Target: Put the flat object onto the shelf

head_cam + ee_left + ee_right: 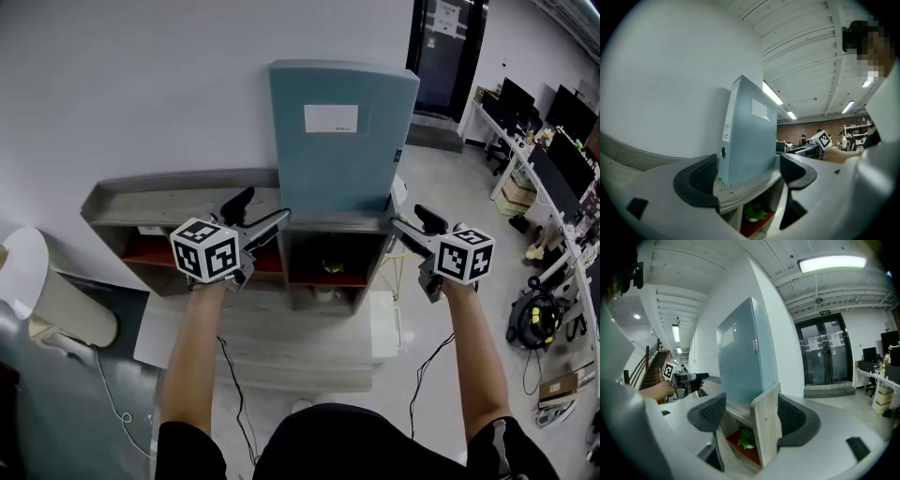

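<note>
The left gripper and right gripper both have their jaws apart and hold nothing, one at each side of the folder. It stands upright on the shelf top, against the wall. The placing looks done; only backing away seems left.

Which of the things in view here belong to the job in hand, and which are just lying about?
Part of the job:
- blue binder, upright on top of the shelf
- shelf
- left claw and right claw, both open and holding nothing

Just lying about:
- small green plant in a shelf compartment
- desks with monitors
- glass door
- cable on the floor
</note>
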The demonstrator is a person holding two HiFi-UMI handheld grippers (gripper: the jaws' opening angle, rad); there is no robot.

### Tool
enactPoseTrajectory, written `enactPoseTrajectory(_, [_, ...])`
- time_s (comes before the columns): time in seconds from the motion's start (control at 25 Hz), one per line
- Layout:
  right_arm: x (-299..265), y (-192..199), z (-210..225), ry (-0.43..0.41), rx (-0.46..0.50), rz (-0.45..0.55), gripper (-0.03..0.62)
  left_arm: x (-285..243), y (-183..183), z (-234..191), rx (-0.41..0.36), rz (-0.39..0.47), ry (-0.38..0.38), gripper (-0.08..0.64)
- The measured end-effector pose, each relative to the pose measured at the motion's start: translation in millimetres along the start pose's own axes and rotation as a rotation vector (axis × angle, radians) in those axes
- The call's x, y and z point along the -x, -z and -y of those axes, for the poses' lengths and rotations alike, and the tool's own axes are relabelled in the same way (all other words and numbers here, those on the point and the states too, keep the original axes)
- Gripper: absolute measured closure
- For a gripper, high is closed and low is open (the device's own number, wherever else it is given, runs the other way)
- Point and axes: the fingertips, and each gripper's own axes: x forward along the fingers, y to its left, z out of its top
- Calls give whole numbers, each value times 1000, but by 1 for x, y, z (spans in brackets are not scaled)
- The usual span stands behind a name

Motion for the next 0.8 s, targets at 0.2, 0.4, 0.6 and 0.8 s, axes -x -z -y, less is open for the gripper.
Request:
enactPoseTrajectory(0.2, [35, 29, 4, -14, 1, -23, 253, 22, 12, 34, 2, 12, -21, 149])
enactPoseTrajectory(0.4, [71, 75, 3, -51, -19, -97, 253, 42, 38, 71, 40, 31, -55, 149])
enactPoseTrajectory(0.6, [111, 131, -6, -97, -37, -127, 253, 51, 76, 119, 116, 62, -90, 149])
enactPoseTrajectory(0.8, [149, 181, -27, -165, -68, -112, 253, 67, 130, 169, 154, 52, -138, 149])
